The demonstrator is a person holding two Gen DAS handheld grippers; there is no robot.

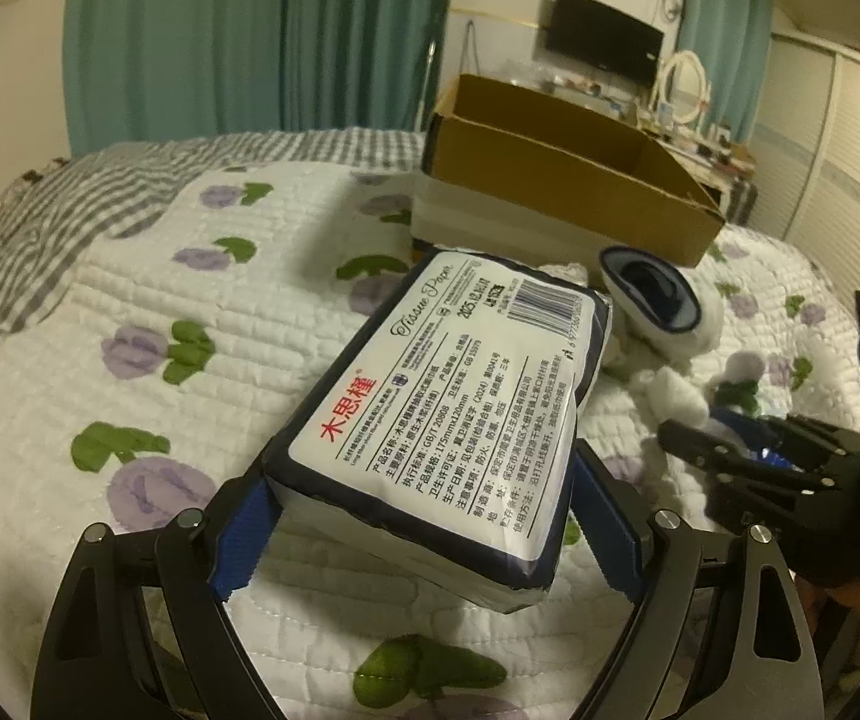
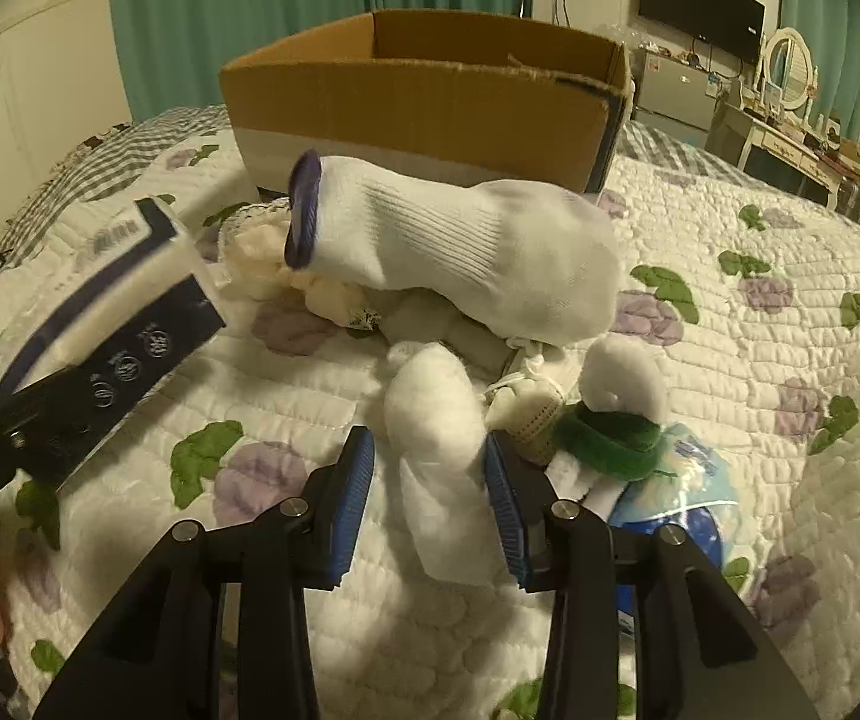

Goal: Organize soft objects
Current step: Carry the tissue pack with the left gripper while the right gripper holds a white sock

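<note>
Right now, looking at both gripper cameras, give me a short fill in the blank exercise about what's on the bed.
1. The left gripper is shut on a pack of ____ paper.
2. Behind the white sock stands an open ____ box.
3. The sock's cuff is trimmed in ____.
4. The white cotton wad lies between the fingers of the ____ gripper.

Missing words: tissue; cardboard; blue; right

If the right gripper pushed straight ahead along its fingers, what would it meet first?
The white cotton wad lying between the open right gripper fingers; beyond it, likely the white sock with a blue cuff, though depth is unclear.
</note>
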